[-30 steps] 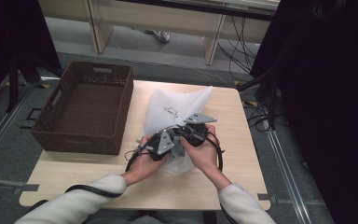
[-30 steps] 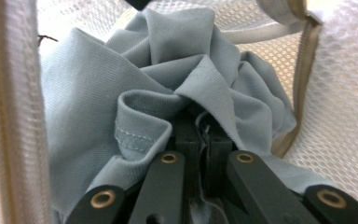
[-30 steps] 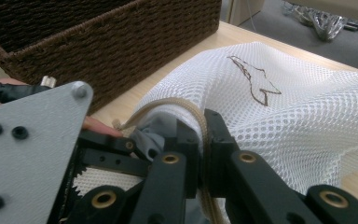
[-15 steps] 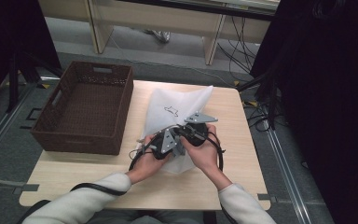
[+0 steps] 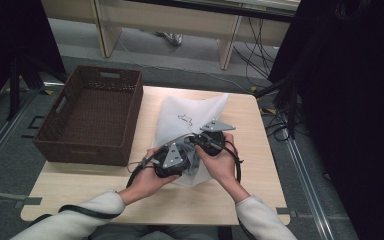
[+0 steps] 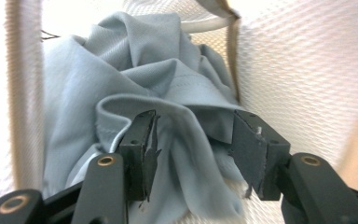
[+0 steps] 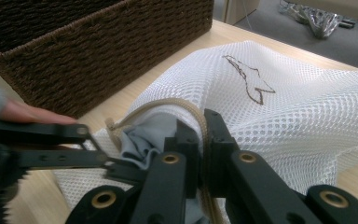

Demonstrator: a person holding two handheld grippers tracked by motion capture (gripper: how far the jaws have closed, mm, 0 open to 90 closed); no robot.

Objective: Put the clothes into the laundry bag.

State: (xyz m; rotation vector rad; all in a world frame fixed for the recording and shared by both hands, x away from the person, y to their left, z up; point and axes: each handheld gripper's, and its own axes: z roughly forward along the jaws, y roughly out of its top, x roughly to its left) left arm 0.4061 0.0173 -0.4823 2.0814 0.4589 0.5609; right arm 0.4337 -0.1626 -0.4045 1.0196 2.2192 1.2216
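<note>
One wicker basket, upper left of the high view. One left gripper, jaws spread around one grey-blue garment at frame centre, inside one white mesh bag. One right gripper, clamped on the bag's rim. Advice: keep rim lifted, push cloth deep before releasing.

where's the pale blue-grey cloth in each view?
High view: pale blue-grey cloth at centre, between the hands, at the mouth of the white mesh bag.
Left gripper view: cloth in the middle, inside the bag.
Right gripper view: cloth low centre-left, under the bag's rim.
Shared landmark: the bag's beige rim cord.
</note>
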